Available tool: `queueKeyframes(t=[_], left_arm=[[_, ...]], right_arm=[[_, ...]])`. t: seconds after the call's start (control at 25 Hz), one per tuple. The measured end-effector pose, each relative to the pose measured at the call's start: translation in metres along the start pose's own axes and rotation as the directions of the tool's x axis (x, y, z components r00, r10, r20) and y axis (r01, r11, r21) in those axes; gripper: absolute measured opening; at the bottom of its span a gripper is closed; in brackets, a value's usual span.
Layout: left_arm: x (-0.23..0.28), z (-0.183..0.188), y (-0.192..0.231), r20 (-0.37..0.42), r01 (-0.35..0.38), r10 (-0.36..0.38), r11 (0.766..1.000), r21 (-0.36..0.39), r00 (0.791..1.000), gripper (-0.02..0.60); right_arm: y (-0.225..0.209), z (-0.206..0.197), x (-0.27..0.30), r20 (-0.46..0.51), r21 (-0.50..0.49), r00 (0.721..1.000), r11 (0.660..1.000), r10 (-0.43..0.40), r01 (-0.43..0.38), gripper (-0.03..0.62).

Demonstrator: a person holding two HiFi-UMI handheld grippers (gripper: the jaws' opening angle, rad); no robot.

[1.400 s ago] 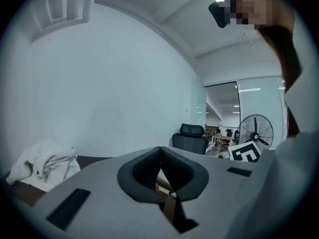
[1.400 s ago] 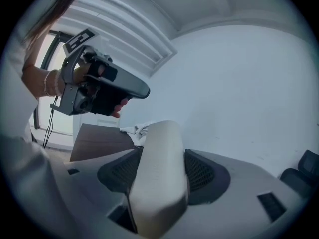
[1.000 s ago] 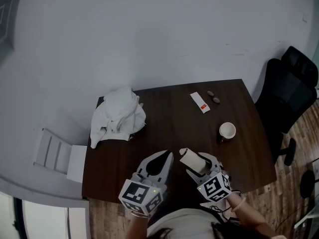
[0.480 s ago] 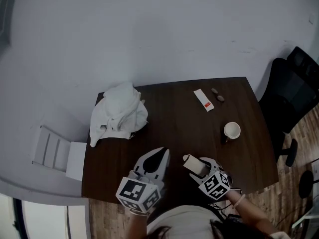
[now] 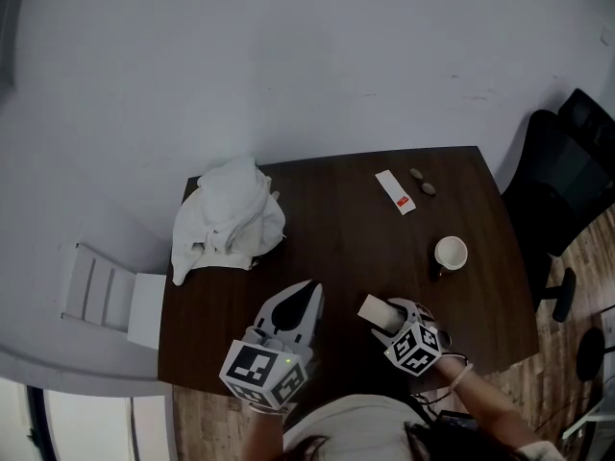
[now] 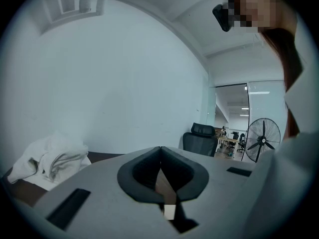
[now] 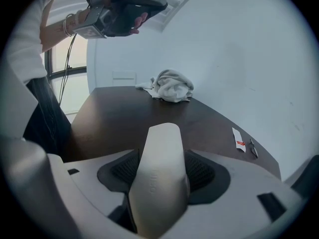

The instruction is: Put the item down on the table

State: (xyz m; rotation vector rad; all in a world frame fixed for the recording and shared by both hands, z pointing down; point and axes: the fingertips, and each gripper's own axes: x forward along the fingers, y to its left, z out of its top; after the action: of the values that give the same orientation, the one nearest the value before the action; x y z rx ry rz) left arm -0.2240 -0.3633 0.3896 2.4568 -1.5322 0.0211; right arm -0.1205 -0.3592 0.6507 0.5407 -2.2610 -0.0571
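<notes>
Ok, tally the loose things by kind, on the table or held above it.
Cloth: 1
Cup: 1
Paper packet: 1
Small dark pieces: 2
Pale oblong item, held in the right gripper: 1
Total: 6

Two grippers are in play: the left gripper (image 5: pixel 304 296) and the right gripper (image 5: pixel 384 317). One pale item (image 7: pixel 160 148) sits between the right claw's jaws. One dark table (image 5: pixel 336 229) lies under both claws. Beyond the left claw's tip is one heap of white cloth (image 5: pixel 231 214). Ahead of the right claw are one white cup (image 5: pixel 450 254), one paper slip (image 5: pixel 395 191) with a red mark, and two small dark bits (image 5: pixel 429 188) just beside the slip. Off to that claw's right stands one black chair (image 5: pixel 567 181).
</notes>
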Motion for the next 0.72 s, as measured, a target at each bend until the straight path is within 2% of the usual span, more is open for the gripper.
queueKeyframes(t=[0.36,0.72], left_arm=[[0.009,-0.005,0.006,-0.015,0.004,-0.004,1.0,-0.003,1.0,0.018],[0.014,-0.009,0.009,-0.036,-0.004,0.004,1.0,-0.007,0.999,0.018]], right_arm=[[-0.01,-0.013,0.021,-0.049,-0.071,0.999,0.997,-0.004,0.0,0.296],[-0.019,-0.03,0.034,-0.077,-0.034,0.997,0.999,0.018,-0.021,0.296]])
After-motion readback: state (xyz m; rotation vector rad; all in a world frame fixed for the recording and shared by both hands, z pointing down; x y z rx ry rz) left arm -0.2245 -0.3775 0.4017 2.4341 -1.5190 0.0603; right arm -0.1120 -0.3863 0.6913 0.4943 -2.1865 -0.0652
